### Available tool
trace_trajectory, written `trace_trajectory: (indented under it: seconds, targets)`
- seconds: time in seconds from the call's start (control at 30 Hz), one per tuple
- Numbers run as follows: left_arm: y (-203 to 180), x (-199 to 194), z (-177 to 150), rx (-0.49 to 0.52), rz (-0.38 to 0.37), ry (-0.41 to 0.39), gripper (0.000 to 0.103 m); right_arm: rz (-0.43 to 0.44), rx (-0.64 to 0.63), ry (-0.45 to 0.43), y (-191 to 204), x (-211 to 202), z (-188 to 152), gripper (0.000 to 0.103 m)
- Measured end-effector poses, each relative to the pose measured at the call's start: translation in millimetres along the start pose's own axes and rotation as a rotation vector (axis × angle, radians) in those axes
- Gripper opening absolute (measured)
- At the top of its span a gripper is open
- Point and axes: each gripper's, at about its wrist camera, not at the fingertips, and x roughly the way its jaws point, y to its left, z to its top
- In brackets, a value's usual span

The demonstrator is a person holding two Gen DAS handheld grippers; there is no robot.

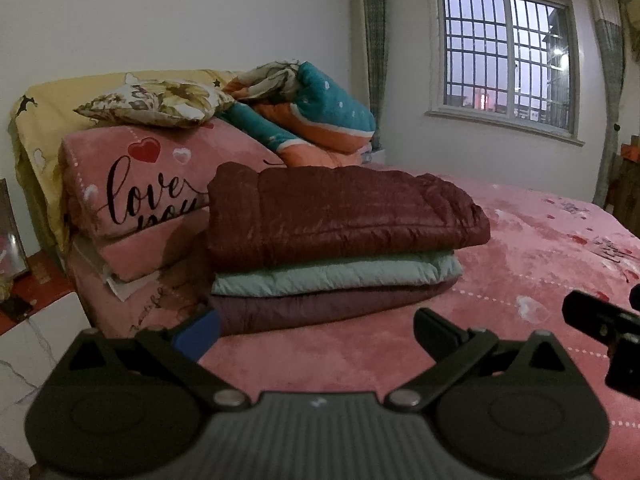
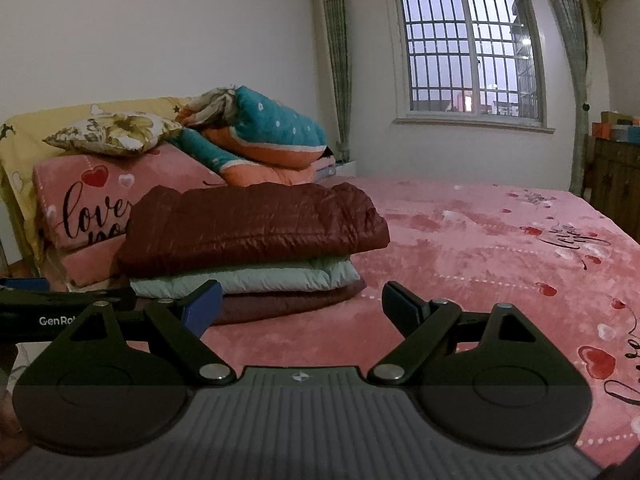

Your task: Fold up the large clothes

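Note:
A folded dark red quilted coat (image 1: 344, 212) lies on top of a stack, over a folded pale green garment (image 1: 332, 274) and a folded mauve one (image 1: 320, 306), on the pink bed. The same stack shows in the right wrist view: red coat (image 2: 252, 228), green garment (image 2: 248, 278), mauve garment (image 2: 280, 302). My left gripper (image 1: 316, 330) is open and empty, held just in front of the stack. My right gripper (image 2: 302, 306) is open and empty, in front of the stack's right end. The right gripper's tip shows at the right edge of the left wrist view (image 1: 600, 320).
The bed's pink heart-print cover (image 2: 500, 248) spreads wide to the right. A pink "love you" bedding block (image 1: 144, 184), a floral pillow (image 1: 156, 102) and a bundled teal-orange quilt (image 1: 316, 116) sit at the headboard. A wooden cabinet (image 2: 616, 176) stands at far right below the window wall.

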Motion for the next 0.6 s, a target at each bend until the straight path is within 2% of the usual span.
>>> trace_trajectory:
  seconds: [0.27, 0.6]
  targets:
    - [-2.5, 0.8, -2.5, 0.011, 0.010, -0.014, 0.102, 0.002, -0.004, 0.010, -0.6, 1.9, -0.9, 0.103]
    - [-7.7, 6.6, -4.7, 0.023, -0.012, -0.012, 0.102, 0.010, 0.008, 0.037, -3.3, 7.9, -3.4, 0.103]
